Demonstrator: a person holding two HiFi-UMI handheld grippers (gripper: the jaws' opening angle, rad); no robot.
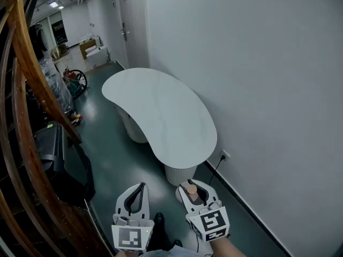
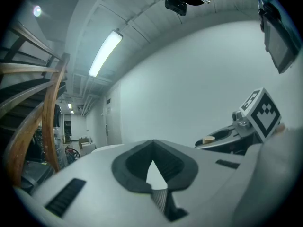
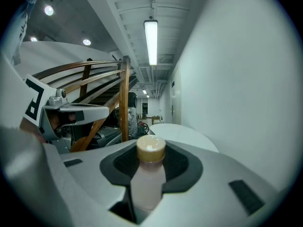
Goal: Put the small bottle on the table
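Observation:
The small bottle (image 3: 147, 183) is pale pink with a tan cap and stands upright between the jaws of my right gripper (image 3: 149, 174), which is shut on it. In the head view this gripper (image 1: 195, 193) is low in the frame, with the bottle's cap (image 1: 192, 189) showing, just short of the near end of the white kidney-shaped table (image 1: 161, 111). My left gripper (image 1: 137, 194) hangs beside it over the dark floor. Its jaws (image 2: 152, 173) are shut with nothing between them. The left gripper view shows the bottle's cap (image 2: 208, 139) off to the right.
A curved wooden stair railing (image 1: 21, 90) runs down the left side. A black case (image 1: 53, 154) sits under it. A white wall (image 1: 268, 90) stands close on the right, with a socket and cable (image 1: 224, 155) near the table's ribbed pedestal (image 1: 179, 174). Boxes and a wheel (image 1: 75, 79) are down the corridor.

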